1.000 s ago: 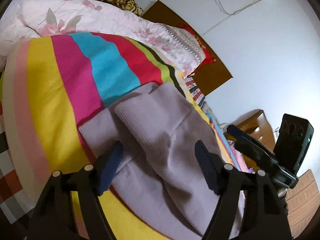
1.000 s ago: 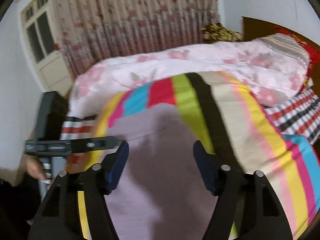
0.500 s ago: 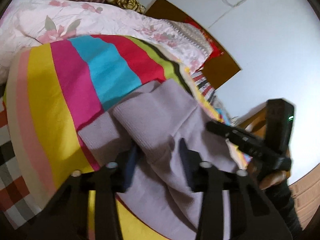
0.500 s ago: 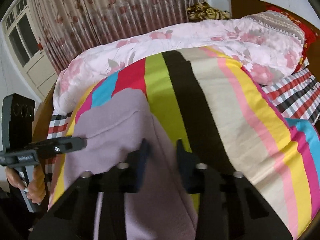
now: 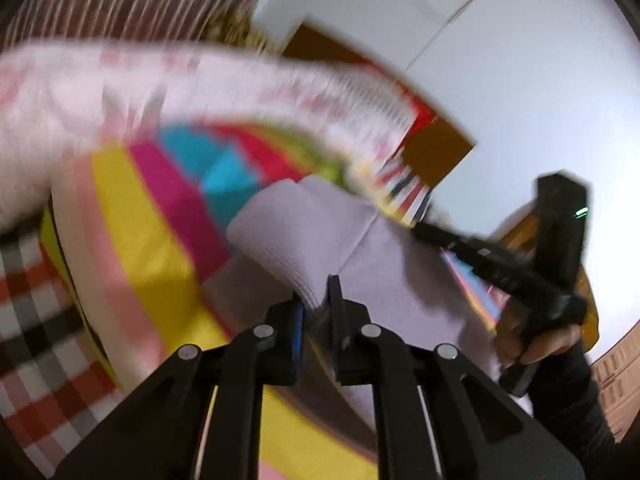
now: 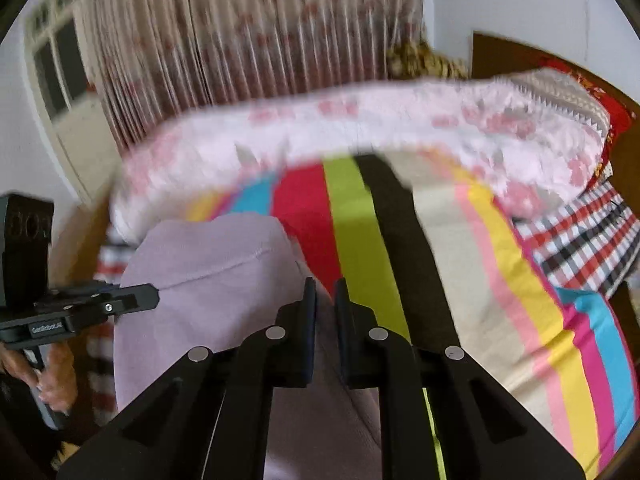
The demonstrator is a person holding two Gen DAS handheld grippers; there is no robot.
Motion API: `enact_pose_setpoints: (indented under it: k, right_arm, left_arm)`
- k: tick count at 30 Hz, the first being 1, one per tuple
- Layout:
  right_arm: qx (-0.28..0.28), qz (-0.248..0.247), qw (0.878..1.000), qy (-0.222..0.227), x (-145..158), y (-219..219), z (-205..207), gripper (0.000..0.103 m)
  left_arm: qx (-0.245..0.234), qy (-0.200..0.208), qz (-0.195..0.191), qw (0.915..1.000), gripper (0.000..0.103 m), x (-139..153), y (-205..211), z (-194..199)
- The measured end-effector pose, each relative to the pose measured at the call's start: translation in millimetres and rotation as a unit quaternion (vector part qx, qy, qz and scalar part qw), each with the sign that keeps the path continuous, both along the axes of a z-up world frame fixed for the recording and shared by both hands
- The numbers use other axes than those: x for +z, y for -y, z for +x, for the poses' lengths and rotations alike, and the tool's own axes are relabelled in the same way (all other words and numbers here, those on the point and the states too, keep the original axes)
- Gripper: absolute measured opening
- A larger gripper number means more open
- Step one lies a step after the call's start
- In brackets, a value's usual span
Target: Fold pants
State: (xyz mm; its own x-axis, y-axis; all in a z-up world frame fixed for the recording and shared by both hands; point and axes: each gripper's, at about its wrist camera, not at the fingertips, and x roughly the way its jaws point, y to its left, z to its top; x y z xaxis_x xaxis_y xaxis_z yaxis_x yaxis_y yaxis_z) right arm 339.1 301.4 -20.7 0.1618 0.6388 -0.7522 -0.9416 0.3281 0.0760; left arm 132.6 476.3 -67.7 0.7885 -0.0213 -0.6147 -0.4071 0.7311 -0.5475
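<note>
Pants (image 5: 320, 236), pale lilac, lying partly folded on the striped blanket (image 5: 132, 216) of a bed; left gripper (image 5: 318, 300) pinching a raised fold of them; right gripper (image 6: 325, 300) clamped on their edge beside the green stripe; both having just closed.

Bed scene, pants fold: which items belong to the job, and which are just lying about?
Job: lilac pants; left gripper and right gripper, each shut on pants fabric.
Lying about: striped blanket, pink floral quilt, checked sheet, curtain.
</note>
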Motion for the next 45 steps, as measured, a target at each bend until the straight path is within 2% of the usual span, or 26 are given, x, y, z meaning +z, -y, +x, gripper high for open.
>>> enact_pose_setpoints:
  k: [1, 2, 5, 7, 10, 12, 13, 14, 17, 19, 20, 21, 22, 24, 26, 29, 30, 32, 35, 36, 38, 41, 43, 45]
  right_arm:
    - [-0.008, -0.026, 1.000, -0.010, -17, -6, 5, 0.013]
    - [-0.016, -0.037, 0.999, -0.018, -29, -7, 9, 0.013]
    - [-0.025, -0.016, 0.999, -0.040, -35, 1, 13, 0.013]
    - [-0.029, -0.008, 0.998, -0.050, -34, 3, 16, 0.013]
    - [-0.029, -0.014, 0.998, -0.052, -34, 3, 14, 0.014]
    - [-0.039, -0.017, 0.997, -0.062, -27, 11, 13, 0.014]
    - [-0.044, -0.012, 0.997, -0.065, -21, 19, 11, 0.014]
    - [-0.051, -0.007, 0.997, -0.056, -12, 33, 4, 0.014]
    - [-0.044, 0.004, 0.999, -0.028, 4, 70, -25, 0.014]
    - [-0.026, 0.000, 0.999, -0.025, 7, 104, -54, 0.028]
    - [-0.016, -0.001, 0.999, -0.030, 6, 126, -72, 0.069]
    - [-0.025, 0.003, 1.000, -0.015, 6, 145, -88, 0.095]
    - [-0.029, 0.017, 0.999, 0.003, 7, 162, -104, 0.094]
    - [-0.023, 0.008, 0.999, 0.022, 5, 189, -135, 0.075]
    - [-0.037, -0.009, 0.998, 0.044, 4, 212, -162, 0.070]
    - [-0.033, -0.014, 0.999, 0.039, -1, 232, -189, 0.062]
    - [-0.034, -0.027, 0.998, 0.044, -7, 237, -200, 0.061]
    - [-0.035, -0.033, 0.998, 0.033, -18, 243, -208, 0.061]
    - [-0.030, -0.065, 0.997, -0.011, -45, 244, -212, 0.062]
    - [-0.023, -0.056, 0.998, -0.002, -44, 247, -220, 0.062]
    - [-0.028, -0.050, 0.998, -0.021, -39, 255, -221, 0.062]
    - [-0.043, -0.021, 0.997, -0.065, -25, 266, -216, 0.062]
    - [-0.064, 0.009, 0.997, -0.040, -13, 266, -211, 0.062]
    - [-0.089, 0.037, 0.995, -0.028, -7, 263, -202, 0.070]
  left_arm:
    - [-0.004, -0.022, -0.017, 0.9996, 0.012, -17, -4, 6]
    - [-0.006, -0.034, -0.018, 0.9993, 0.016, -31, -5, 8]
    - [0.007, -0.026, 0.004, 0.9996, 0.015, -21, -2, -3]
    - [0.009, -0.020, 0.000, 0.9998, 0.016, -21, -5, -4]
    - [0.017, -0.026, -0.018, 0.9994, 0.022, -29, -11, -2]
    - [0.036, -0.033, -0.006, 0.9988, 0.035, -22, -7, -6]
    - [0.059, -0.043, 0.015, 0.9972, 0.053, -18, -3, -11]
    - [0.086, -0.043, 0.038, 0.9946, 0.060, -9, 1, -21]
    - [0.076, -0.012, 0.035, 0.9964, 0.066, 3, 15, -38]
    - [0.047, 0.015, 0.032, 0.9983, 0.072, 11, 32, -45]
    - [0.027, 0.025, 0.037, 0.9987, 0.074, 14, 43, -46]
    - [0.012, 0.028, 0.040, 0.9987, 0.076, 16, 53, -44]
    - [-0.007, 0.032, 0.044, 0.9985, 0.078, 17, 63, -41]
    - [-0.059, 0.030, 0.064, 0.9958, 0.079, 19, 88, -30]
    - [-0.086, 0.016, 0.088, 0.9923, 0.079, 18, 108, -18]
    - [-0.131, -0.013, 0.110, 0.9851, 0.083, 6, 134, 3]
    - [-0.133, -0.029, 0.119, 0.9835, 0.083, 1, 139, 8]
    - [-0.136, -0.066, 0.138, 0.9789, 0.081, -12, 145, 20]
    - [-0.137, -0.087, 0.117, 0.9798, 0.083, -16, 137, 27]
    - [-0.135, -0.087, 0.109, 0.9810, 0.083, -18, 132, 29]
    - [-0.135, -0.087, 0.102, 0.9817, 0.083, -20, 127, 30]
    - [-0.136, -0.097, 0.129, 0.9775, 0.083, -19, 135, 32]
    - [-0.136, -0.098, 0.135, 0.9765, 0.085, -21, 137, 31]
    - [-0.137, -0.096, 0.133, 0.9769, 0.086, -21, 137, 32]
